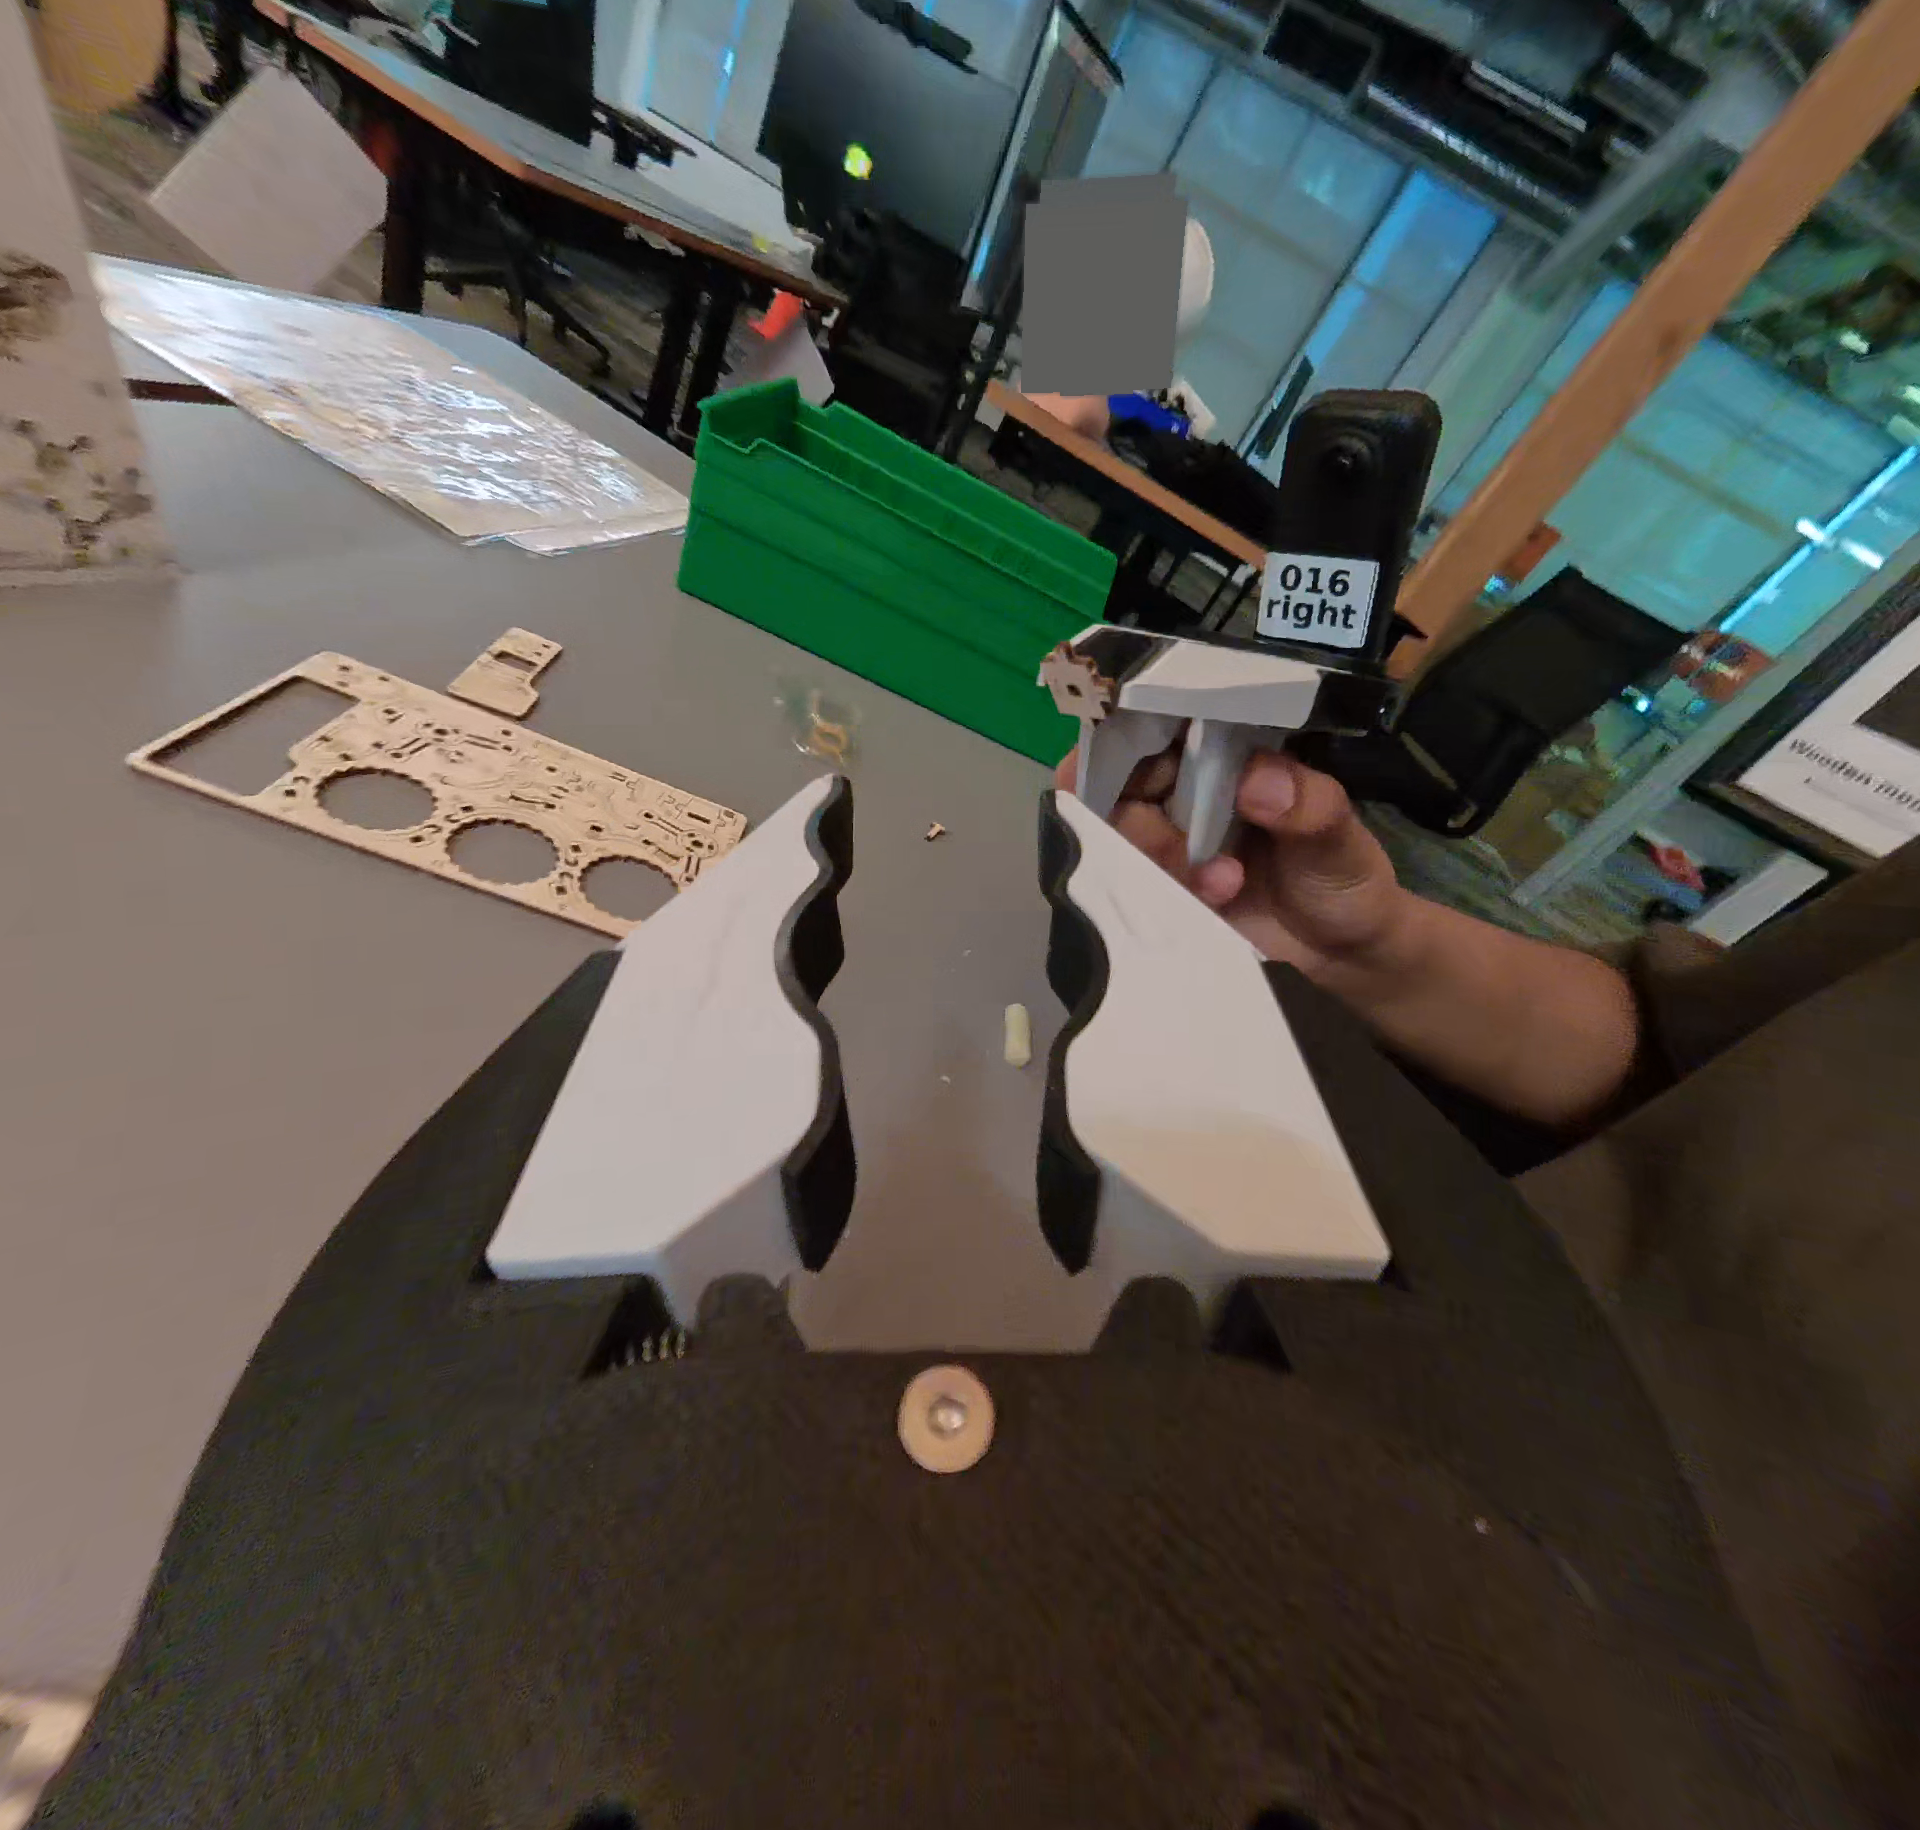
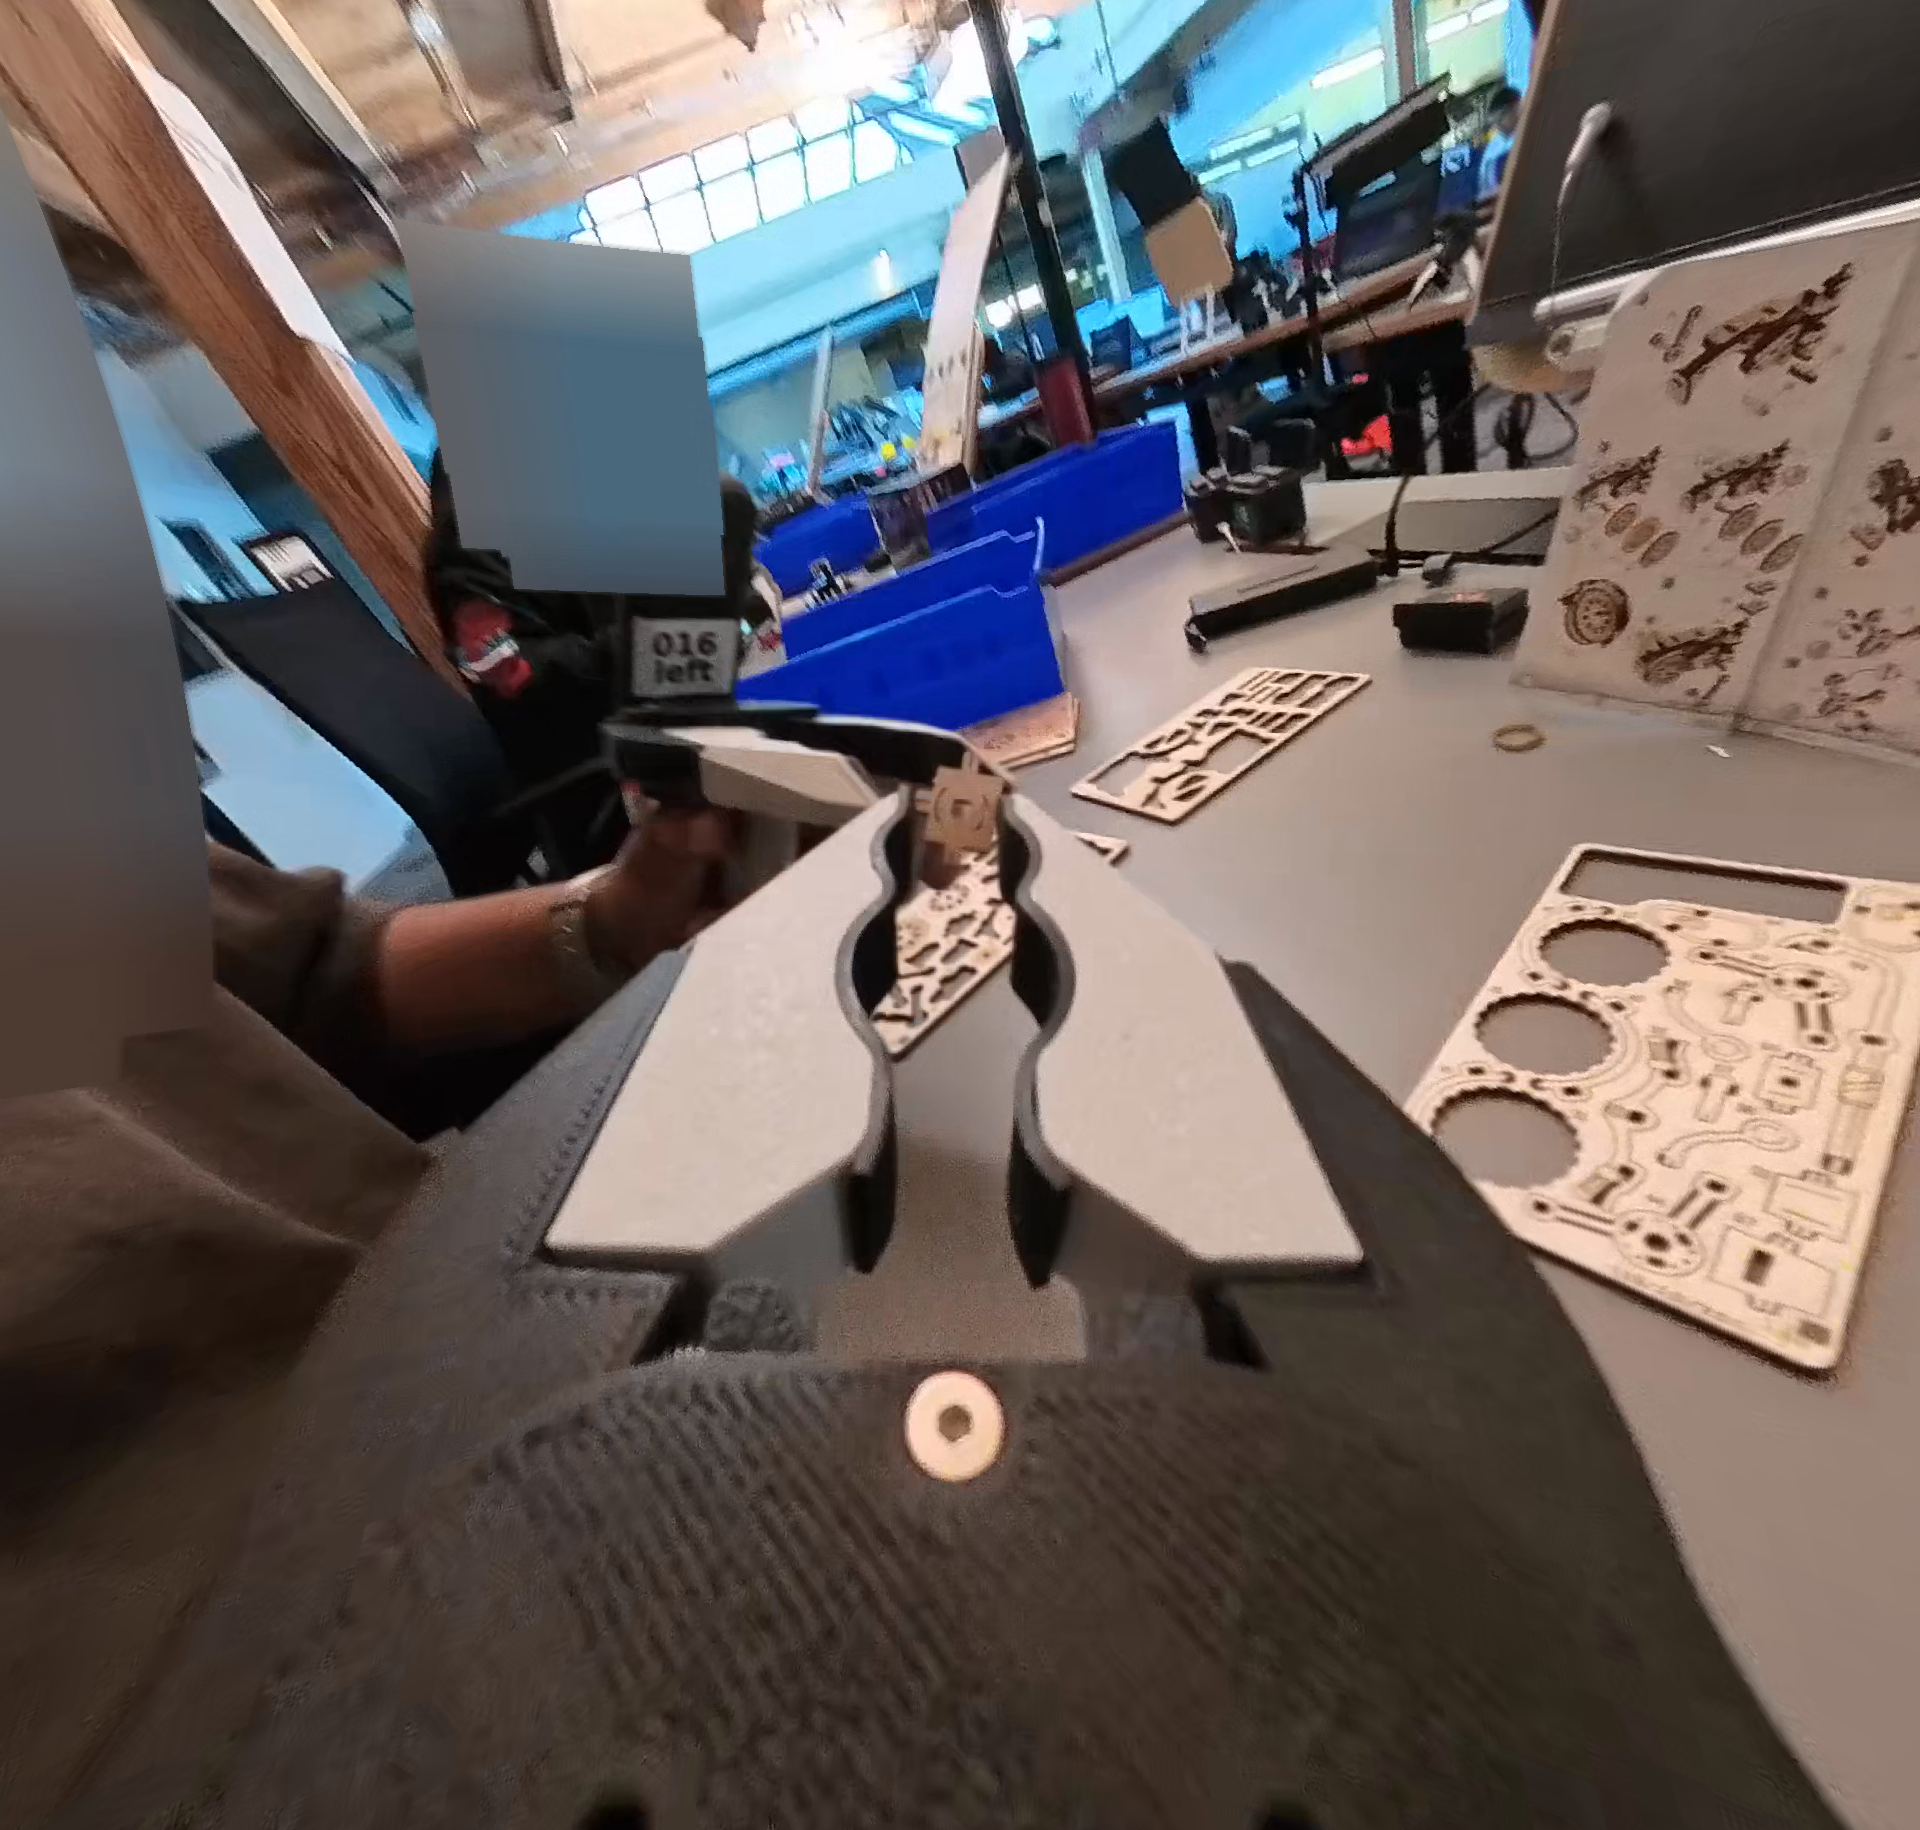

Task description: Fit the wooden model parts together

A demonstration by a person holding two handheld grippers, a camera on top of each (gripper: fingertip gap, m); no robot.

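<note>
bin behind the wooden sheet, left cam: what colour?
Green bin; left wrist view shows it best.

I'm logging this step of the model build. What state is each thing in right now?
left gripper: open, empty, above the table.
right gripper: shut on the small wooden gear piece, held in the air.
wooden sheet with three round holes: flat on the table, discs already out.
green bin: upright on the table, looks empty.
small loose wooden plate: flat beside the sheet.

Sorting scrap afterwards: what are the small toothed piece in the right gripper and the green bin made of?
Toothed piece: apparently thin laser-cut plywood, pale matt face, dark edges. Green bin: likely moulded plastic, uniform colour with a slight sheen.
</note>
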